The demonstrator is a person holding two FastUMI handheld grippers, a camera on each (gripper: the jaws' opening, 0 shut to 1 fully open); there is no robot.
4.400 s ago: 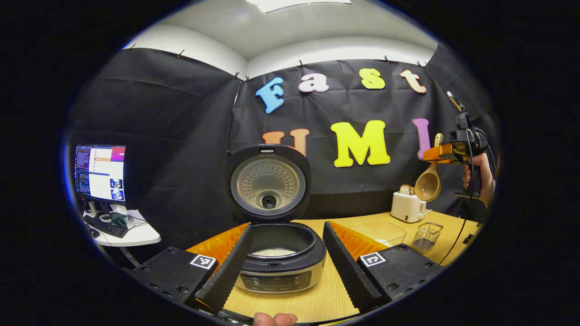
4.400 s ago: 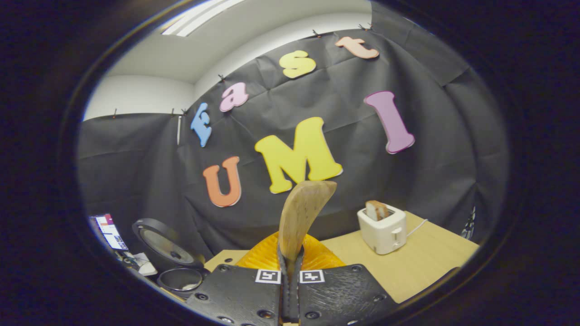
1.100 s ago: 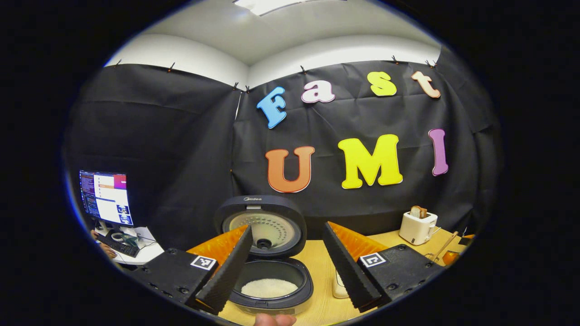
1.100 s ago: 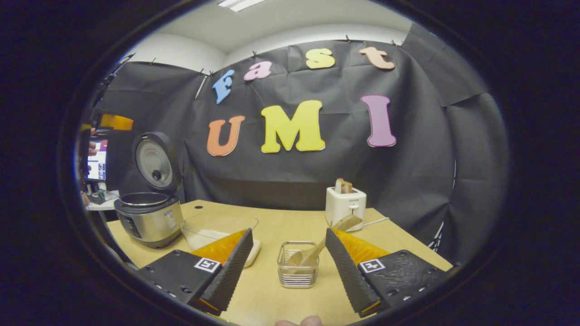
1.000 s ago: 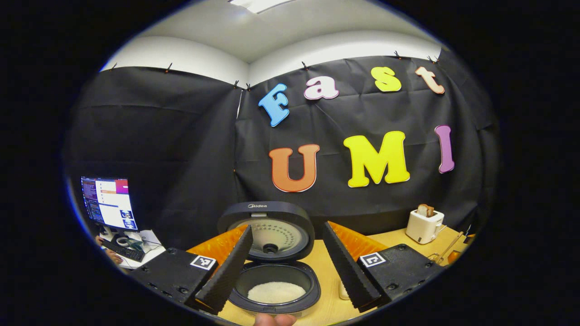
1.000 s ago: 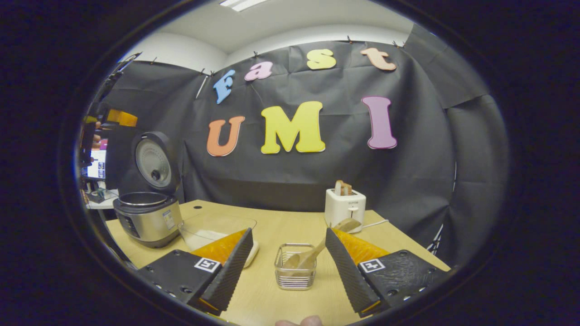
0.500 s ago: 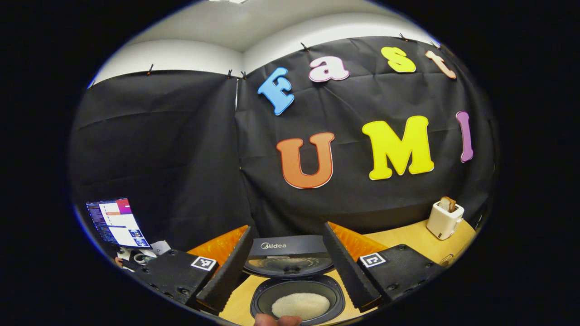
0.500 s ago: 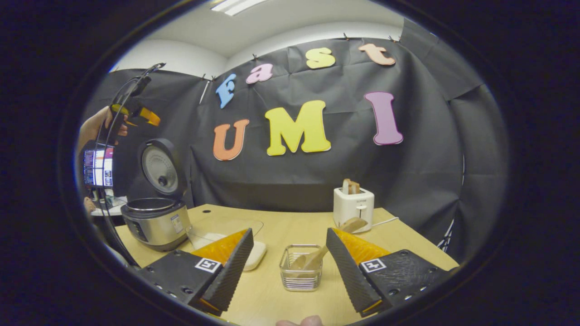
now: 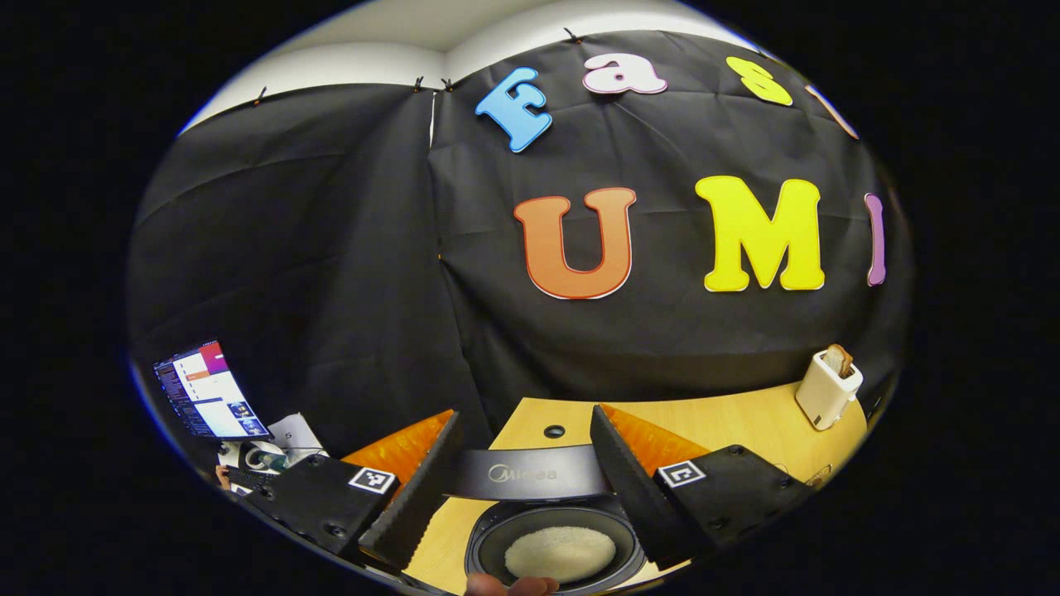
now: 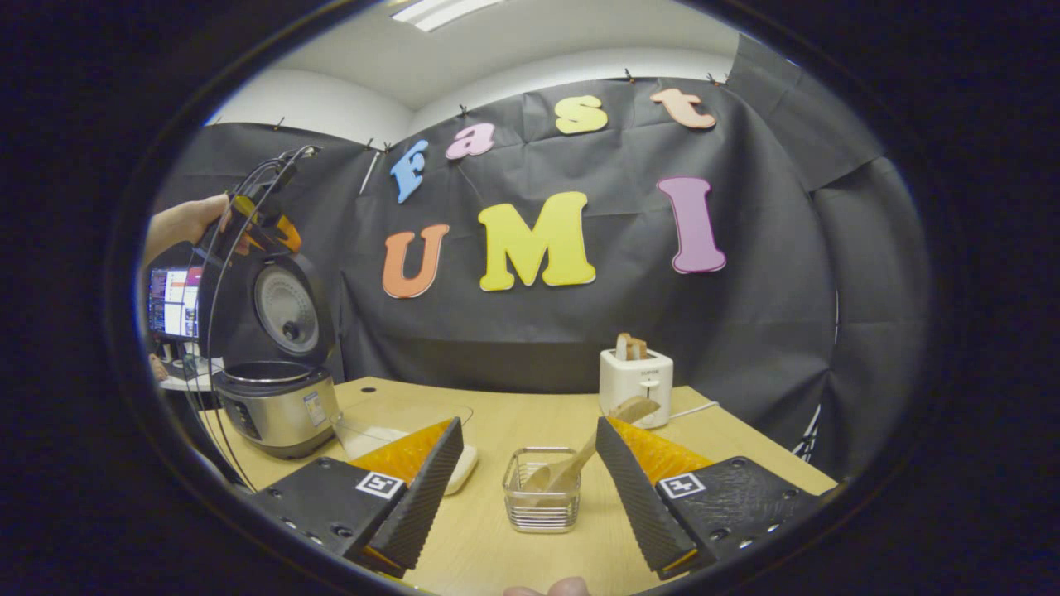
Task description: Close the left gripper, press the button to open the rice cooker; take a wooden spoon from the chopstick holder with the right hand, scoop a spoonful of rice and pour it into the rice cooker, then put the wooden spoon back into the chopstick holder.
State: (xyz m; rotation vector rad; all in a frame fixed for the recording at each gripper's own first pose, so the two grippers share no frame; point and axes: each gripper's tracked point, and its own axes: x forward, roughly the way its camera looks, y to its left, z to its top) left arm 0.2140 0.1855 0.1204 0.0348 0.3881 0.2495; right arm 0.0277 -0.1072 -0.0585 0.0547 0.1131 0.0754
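In the right gripper view, one hand (image 10: 184,222) at the far left holds the left claw (image 10: 263,235) up above the raised lid of the single rice cooker (image 10: 277,406). At that distance its fingers cannot be made out there; in the left gripper view the left claw (image 9: 523,488) has its fingers spread wide with nothing between them. That view looks down over the top edge of the lid into the rice cooker (image 9: 553,553), whose one inner pot holds a mound of white rice (image 9: 561,554).

Right of the rice cooker on the tabletop (image 10: 712,439) sits one clear glass dish (image 10: 397,426) with white rice in it, partly hidden behind the right claw's finger. Farther right stands one wire chopstick holder (image 10: 540,501), and one wooden spoon (image 10: 592,449) leans in it, bowl down, handle tilted up to the right. The right claw (image 10: 526,497) is open and empty, its two fingers standing either side of the chopstick holder, apart from it. Behind the holder, near the wall, is one white toaster (image 10: 636,376) with bread in its slots, also seen at the far right of the left gripper view. One lit monitor (image 9: 208,391) stands left of the rice cooker, off the tabletop.
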